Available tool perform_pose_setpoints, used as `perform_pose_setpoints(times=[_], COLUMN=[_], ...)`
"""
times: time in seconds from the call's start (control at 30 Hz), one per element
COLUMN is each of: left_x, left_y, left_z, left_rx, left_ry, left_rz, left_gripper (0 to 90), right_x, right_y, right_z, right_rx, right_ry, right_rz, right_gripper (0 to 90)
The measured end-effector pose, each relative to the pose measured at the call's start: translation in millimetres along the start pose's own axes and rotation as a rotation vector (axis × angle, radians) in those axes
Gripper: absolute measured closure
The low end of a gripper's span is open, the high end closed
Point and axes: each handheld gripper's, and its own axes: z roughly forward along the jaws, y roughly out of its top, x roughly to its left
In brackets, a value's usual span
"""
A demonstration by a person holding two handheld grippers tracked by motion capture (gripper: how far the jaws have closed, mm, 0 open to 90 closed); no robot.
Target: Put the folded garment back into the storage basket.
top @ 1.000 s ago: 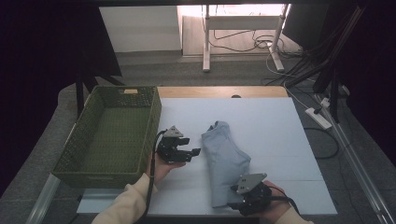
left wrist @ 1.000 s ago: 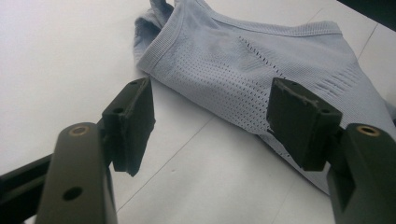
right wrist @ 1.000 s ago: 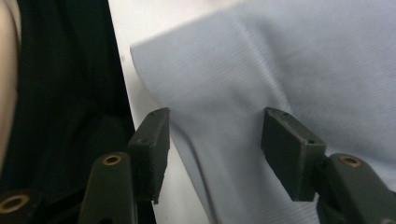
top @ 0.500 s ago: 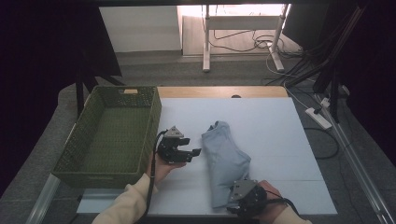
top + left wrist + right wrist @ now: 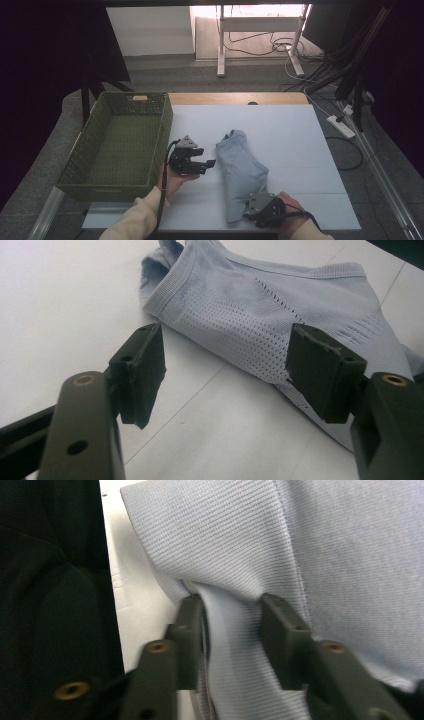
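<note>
You are at the grasping step: your right gripper (image 5: 250, 207) has just been closing on a bunched fold of the pale blue knitted garment (image 5: 241, 167) near the white table's (image 5: 300, 150) front edge, while your left gripper (image 5: 209, 163) waits open beside it, so next firm that pinch before lifting toward the green woven basket (image 5: 120, 145).

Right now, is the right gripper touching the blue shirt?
Touching. In the right gripper view, the right gripper's jaws have just been closing, and its fingers pinch a bunched fold of the blue shirt.
</note>
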Motion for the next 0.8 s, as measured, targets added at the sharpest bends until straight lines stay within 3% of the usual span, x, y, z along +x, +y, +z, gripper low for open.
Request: perform_pose_setpoints(times=[0.17,0.33,0.47,0.8], left_x=[-1.0,-0.5,0.0,0.3], left_y=[0.0,0.3,0.1,0.2], left_z=[0.1,0.7,1.0,1.3], left_rx=[0.001,0.001,0.001,0.001], left_ry=[0.000,-0.001,-0.001,-0.004], left_rz=[0.001,0.002,-0.003,-0.003], left_gripper=[32.4,32.2,32.2,32.0], right_x=[-3.4,-12.4,-15.9,-18.9], right_y=[2.1,0.2,3.6,9.8], right_z=[0.4,0.5,1.4,-6.6], right_rx=[-0.008,-0.034,-0.045,-0.159], right_ry=[0.015,0.059,0.055,0.077], right_rz=[0.028,0.102,0.128,0.197], right_gripper=[77.5,80.5,81.2,82.0])
